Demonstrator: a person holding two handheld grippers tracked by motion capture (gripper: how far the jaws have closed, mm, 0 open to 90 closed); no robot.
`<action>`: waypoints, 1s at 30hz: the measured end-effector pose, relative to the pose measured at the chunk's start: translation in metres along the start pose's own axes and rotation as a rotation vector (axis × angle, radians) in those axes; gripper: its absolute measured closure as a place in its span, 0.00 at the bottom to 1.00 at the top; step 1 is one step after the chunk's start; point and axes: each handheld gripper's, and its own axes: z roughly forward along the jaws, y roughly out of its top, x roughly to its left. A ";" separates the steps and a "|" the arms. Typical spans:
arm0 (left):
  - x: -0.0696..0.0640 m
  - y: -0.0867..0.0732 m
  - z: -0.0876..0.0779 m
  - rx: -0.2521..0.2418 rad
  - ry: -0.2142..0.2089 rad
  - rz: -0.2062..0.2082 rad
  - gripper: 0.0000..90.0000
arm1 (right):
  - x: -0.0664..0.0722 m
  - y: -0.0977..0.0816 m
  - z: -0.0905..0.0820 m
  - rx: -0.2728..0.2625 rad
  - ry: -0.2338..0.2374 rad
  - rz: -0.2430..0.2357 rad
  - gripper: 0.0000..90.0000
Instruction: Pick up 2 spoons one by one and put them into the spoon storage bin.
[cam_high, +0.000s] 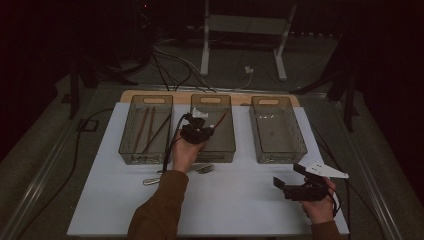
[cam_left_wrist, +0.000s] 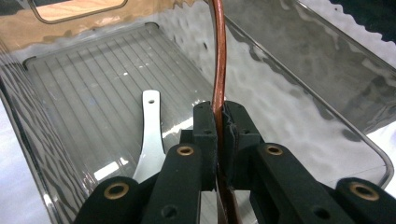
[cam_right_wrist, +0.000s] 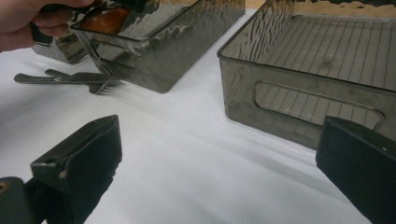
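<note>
Overhead, three smoky clear bins in a row along the far edge of a white table top (cam_high: 240, 210). Left gripper (cam_high: 199, 131) raised over the middle bin (cam_high: 227, 150), jaws pinched tight on a thin copper-coloured utensil handle (cam_left_wrist: 219, 60); seen along those jaws, that handle rising from between the pads and curving up past the bin's far wall. Below it, on the ribbed floor of the same bin, a flat silver handle (cam_left_wrist: 152, 126) with a small hole near its end, partly hidden behind the jaws. Held utensil's working end hidden under the gripper, so cannot tell what kind it is. Over in the left bin (cam_high: 131, 150), several long dark sticks (cam_high: 148, 127) lying lengthwise. Right bin (cam_high: 300, 150) close ahead of the right gripper, ribbed floor and cut-out handle slot facing it. Just in front of the middle bin, on the white surface, a fork (cam_high: 204, 169) and another silver piece (cam_high: 150, 180) lying flat, partly covered by the left forearm (cam_high: 160, 205) in its brown sleeve. Right gripper (cam_high: 290, 179) held low near the right front part of the table, well apart from the bins, jaws spread wide with nothing but bare white surface between them; grey three-cornered plate on top pointing right
</note>
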 end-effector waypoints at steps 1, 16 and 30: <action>0.000 0.000 0.001 0.002 -0.001 -0.002 0.95 | 0.000 0.000 0.000 0.001 0.000 0.000 0.00; 0.001 -0.003 0.005 0.029 0.008 -0.006 0.95 | 0.000 0.000 0.000 -0.001 0.000 0.000 0.00; 0.009 -0.004 -0.013 -0.118 -0.056 -0.097 0.37 | 0.001 0.000 0.000 -0.001 0.000 0.000 0.00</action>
